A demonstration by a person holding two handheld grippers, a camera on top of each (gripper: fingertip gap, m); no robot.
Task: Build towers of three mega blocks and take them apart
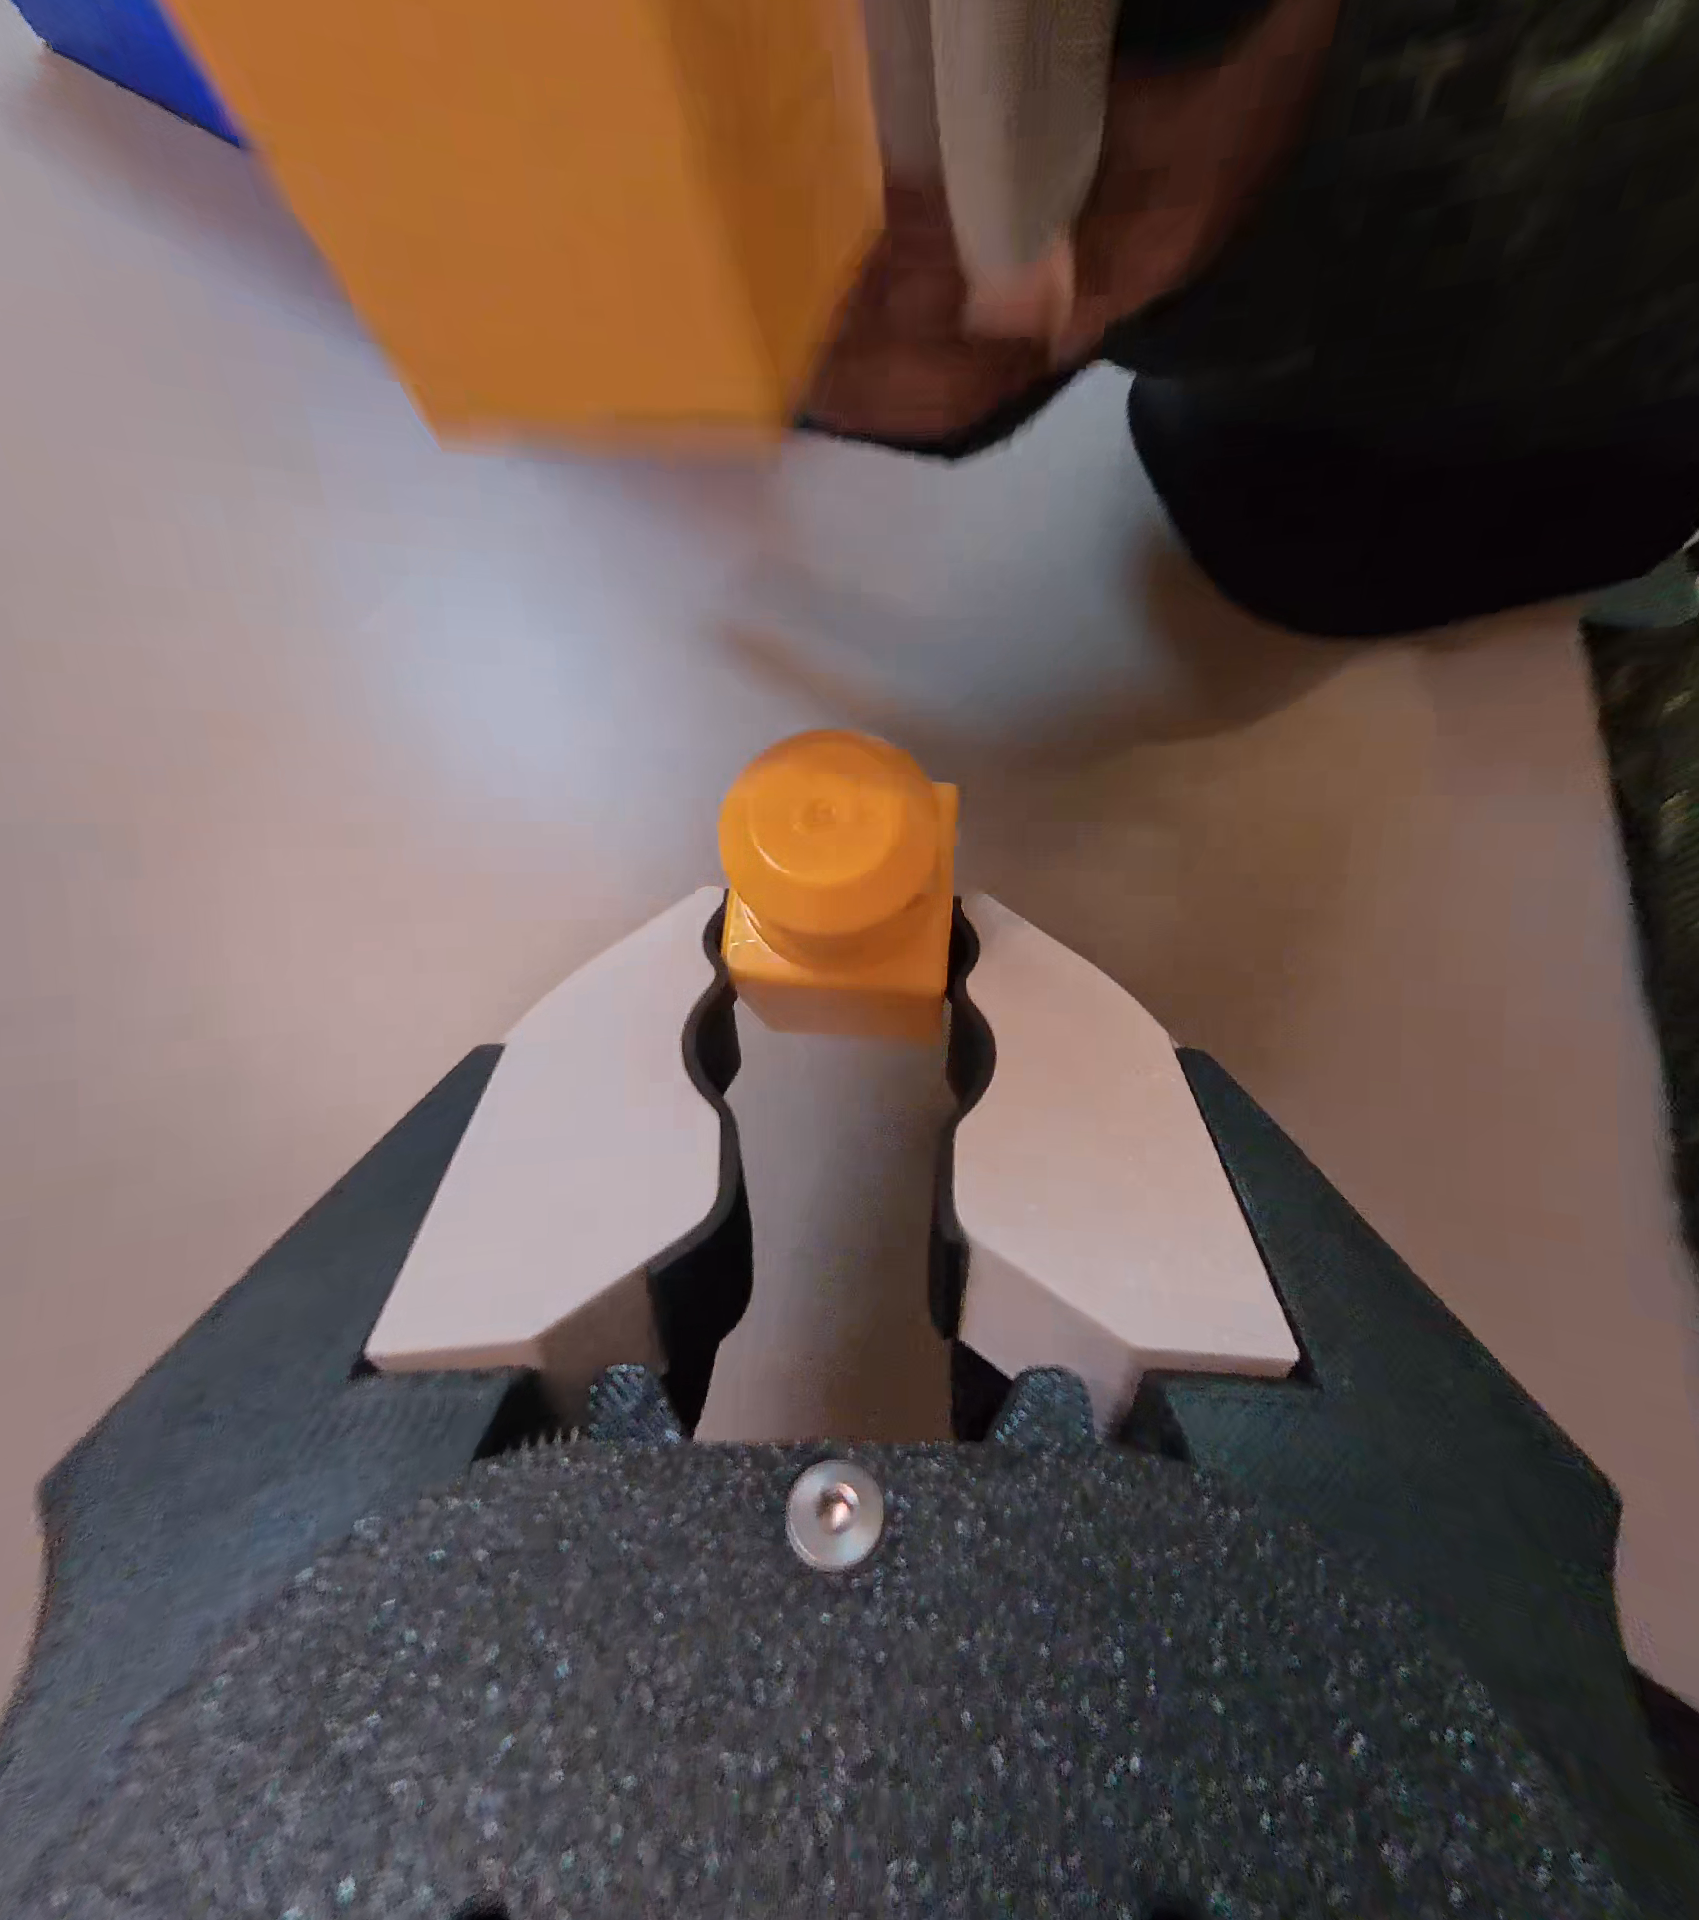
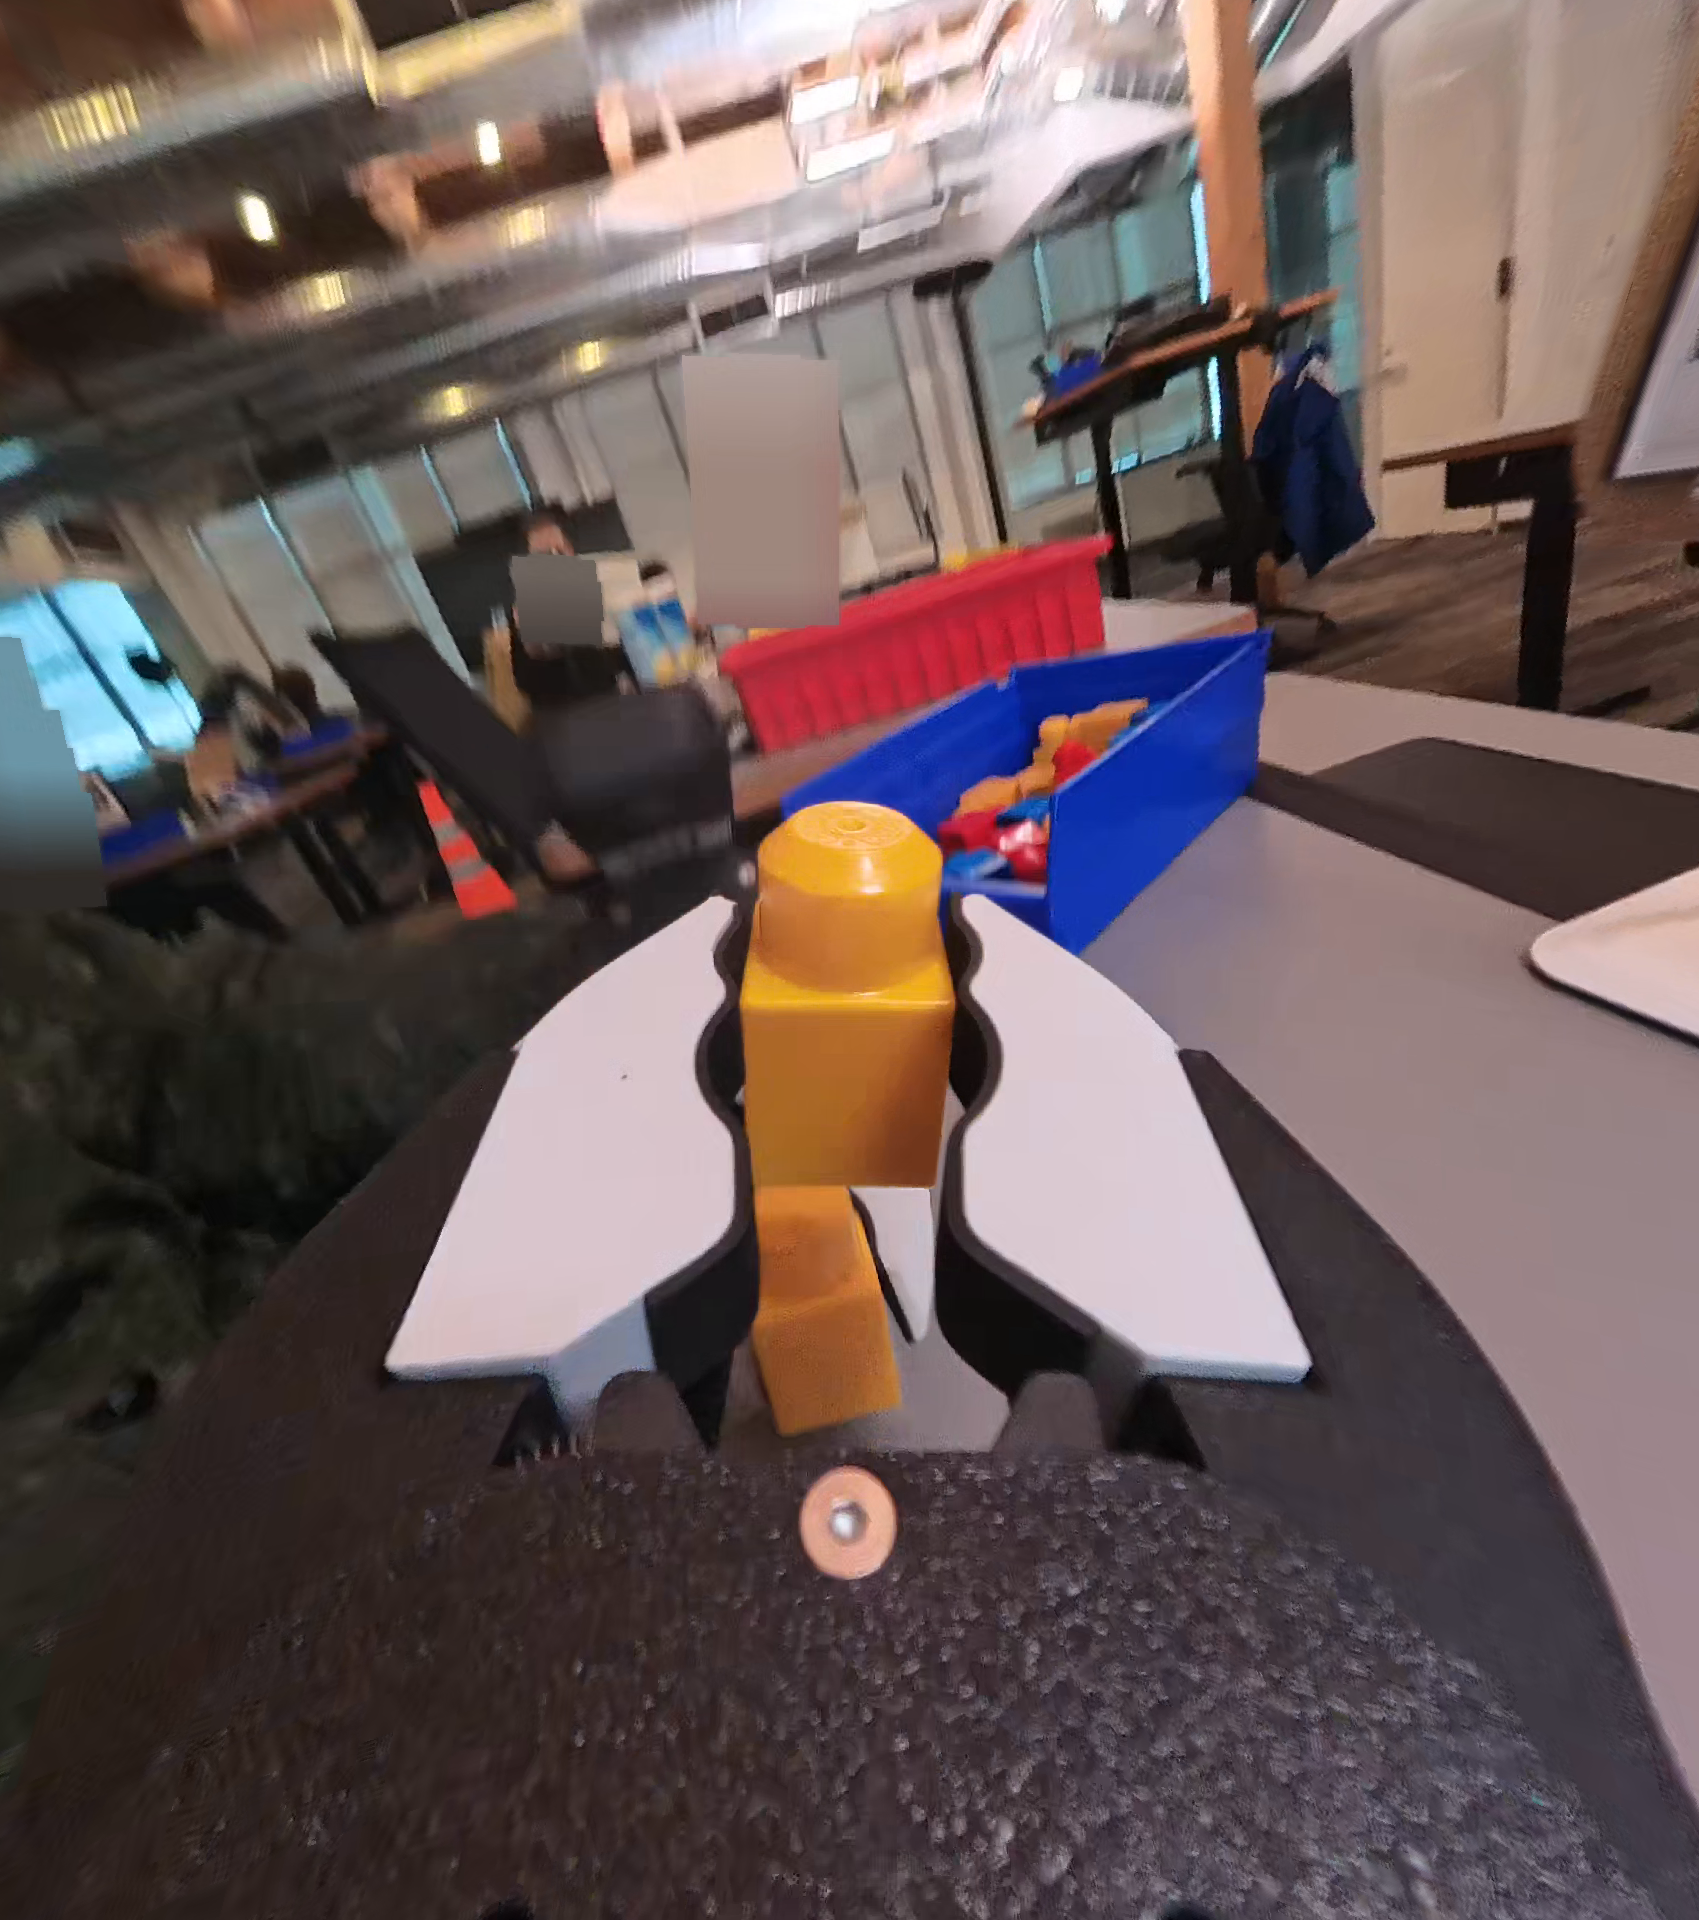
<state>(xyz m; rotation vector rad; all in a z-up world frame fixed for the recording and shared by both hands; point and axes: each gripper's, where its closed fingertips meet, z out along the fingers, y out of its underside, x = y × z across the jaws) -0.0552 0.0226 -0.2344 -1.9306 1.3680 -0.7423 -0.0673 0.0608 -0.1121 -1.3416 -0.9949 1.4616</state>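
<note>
Two orange blocks in two grippers, one hanging right over the other

My left gripper (image 1: 840, 940) is clamped on a small orange single-stud plastic block (image 1: 840, 914), stud toward the lens, over the pale grey table (image 1: 253, 831); my right gripper (image 2: 850, 935) pinches a matching orange plastic block (image 2: 845, 1049), stud up, and in its view the left-held block appears below, through the gap between the fingers. In the left wrist view the right-held block looms as a blurred orange slab at top, with a blue plastic bin (image 2: 1136, 769) of loose blocks near the table's far edge. I'd judge misalignment the main risk: the lower block looks tilted against the upper one, so pressing them together could jam the stud off-centre. The left grip catches only the block's lower body at the fingertips, so a push could twist it out.
</note>
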